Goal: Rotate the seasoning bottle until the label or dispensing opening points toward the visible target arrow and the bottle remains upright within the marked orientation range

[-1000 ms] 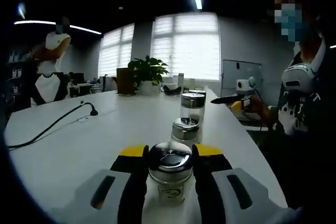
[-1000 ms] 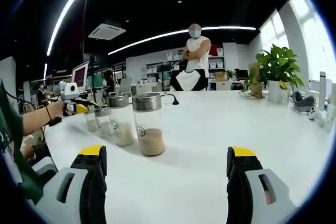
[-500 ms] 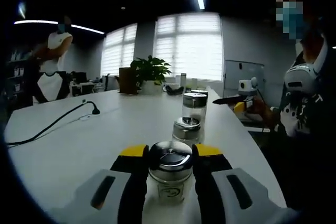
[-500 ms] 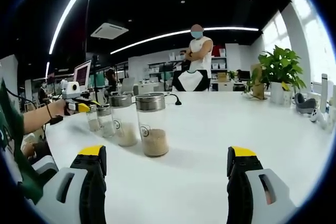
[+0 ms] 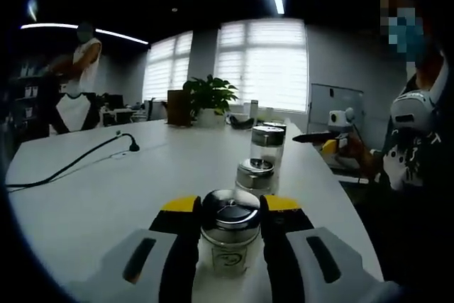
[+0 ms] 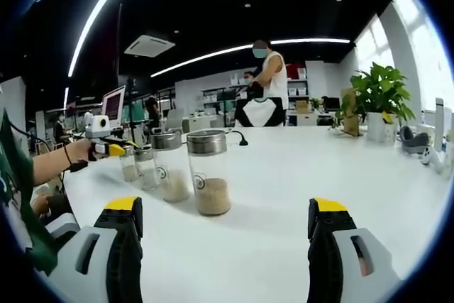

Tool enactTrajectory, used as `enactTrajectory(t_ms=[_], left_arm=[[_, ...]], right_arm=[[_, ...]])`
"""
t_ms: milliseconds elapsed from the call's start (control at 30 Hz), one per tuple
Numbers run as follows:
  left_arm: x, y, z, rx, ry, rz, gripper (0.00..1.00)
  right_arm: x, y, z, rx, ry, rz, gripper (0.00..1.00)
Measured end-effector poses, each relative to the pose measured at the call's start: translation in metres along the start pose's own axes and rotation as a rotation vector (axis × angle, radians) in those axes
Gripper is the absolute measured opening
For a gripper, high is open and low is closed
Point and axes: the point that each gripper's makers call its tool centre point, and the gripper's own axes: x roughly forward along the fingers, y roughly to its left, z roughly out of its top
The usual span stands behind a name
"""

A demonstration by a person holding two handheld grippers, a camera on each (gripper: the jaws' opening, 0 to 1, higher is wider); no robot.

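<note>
The left claw (image 5: 228,228) is closed on the nearest seasoning bottle (image 5: 230,235), which stands upright on the white worktop (image 5: 106,196) between its jaws, with two more bottles (image 5: 261,161) lined up just beyond. The right claw (image 6: 225,221) hangs wide open and empty, the tall bottle (image 6: 209,172) a little ahead of it. I see no target arrow, so the grasp looks made but the turn unconfirmed

white table (image 5: 142,175) | seasoning bottles (image 6: 209,172) | black cable (image 5: 78,161) | potted plant (image 5: 208,101)
</note>
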Motion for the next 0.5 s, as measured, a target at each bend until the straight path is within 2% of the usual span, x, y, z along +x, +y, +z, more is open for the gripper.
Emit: enactTrajectory(t_ms=[500], left_arm=[[-0.0009, 0.0, -0.0001, -0.032, -0.008, 0.076, 0.34]], right_arm=[[-0.0008, -0.0017, -0.0002, 0.005, -0.002, -0.009, 0.99]])
